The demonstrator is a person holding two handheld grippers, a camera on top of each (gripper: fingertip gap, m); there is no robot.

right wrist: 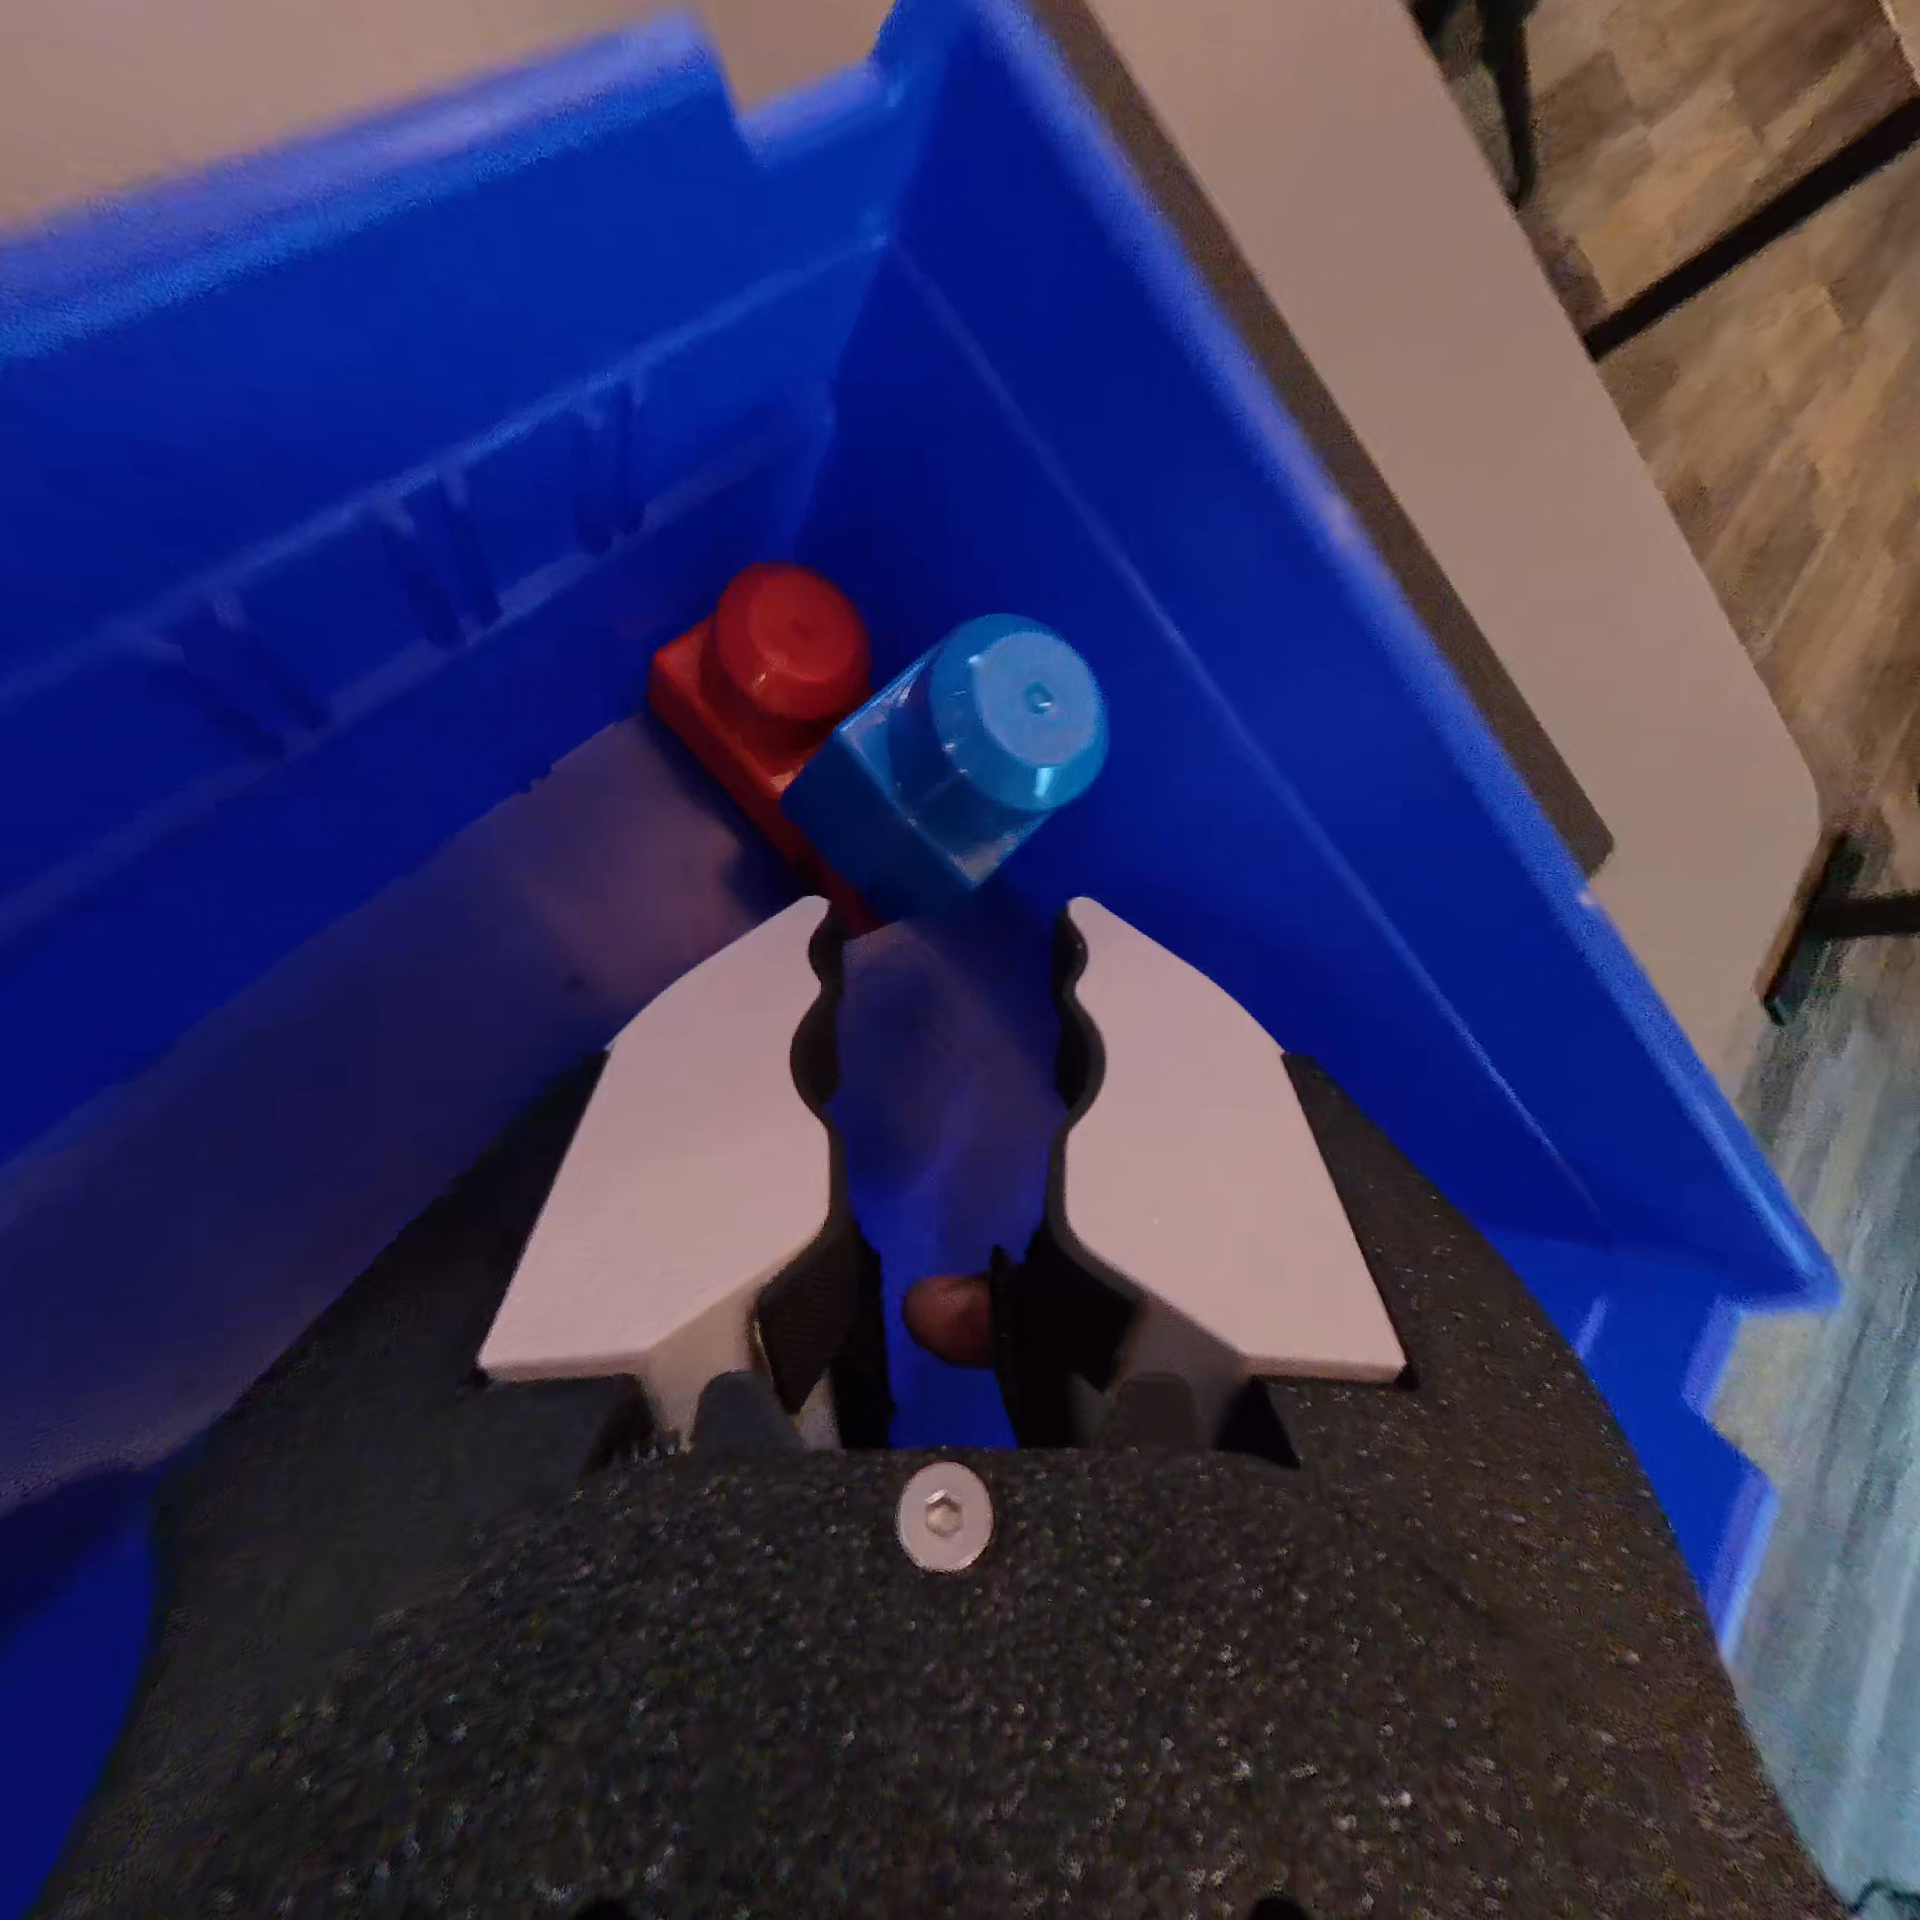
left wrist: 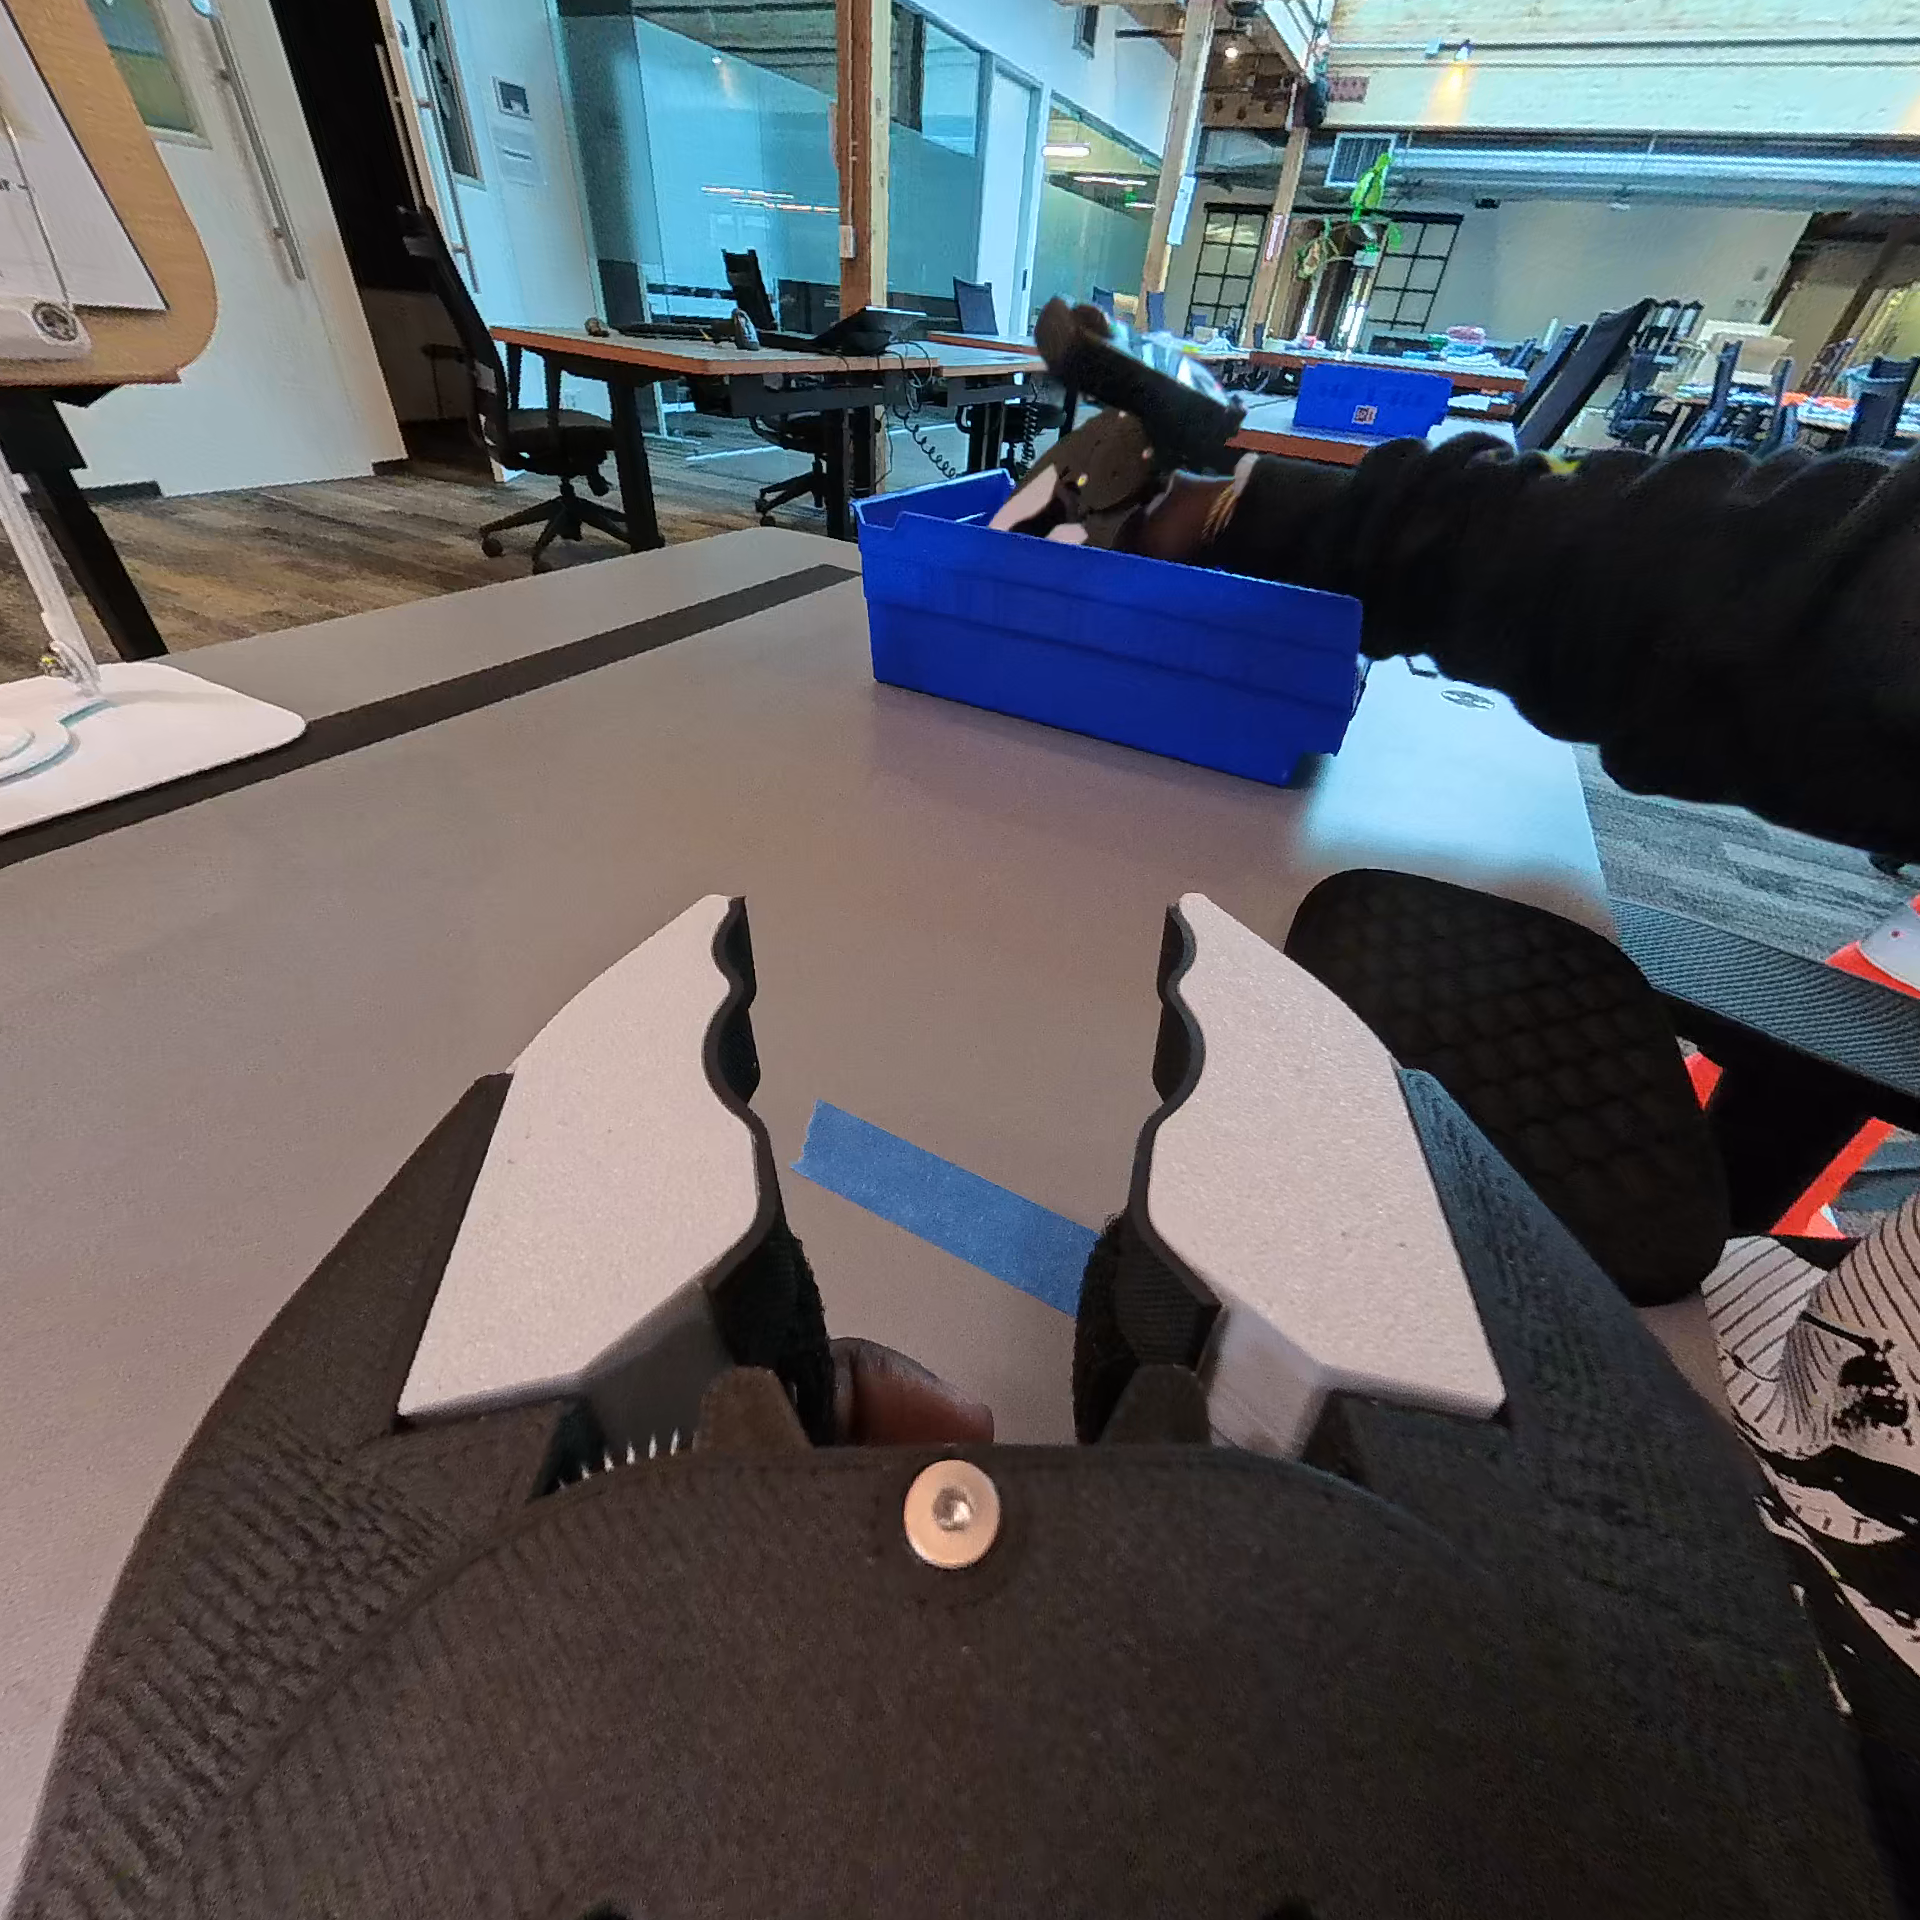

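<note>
Right gripper [right wrist: 943, 914] is hanging spread inside the blue plastic bin [right wrist: 1195, 582], gripping nothing.
2 single-stud plastic blocks are lying just ahead of its tips in the bin corner: light-blue block [right wrist: 935, 769] leaning on red block [right wrist: 758, 675]. Left gripper [left wrist: 956, 914] is idling wide apart over the grey table [left wrist: 623, 831], well short of the bin; blocks are showing in the right wrist view only.

A grey table [left wrist: 623, 831] carries a blue bin [left wrist: 1101, 655] at its far right, a strip of blue tape [left wrist: 935, 1195] near the front, and a white pad [left wrist: 135, 738] at the left edge.
</note>
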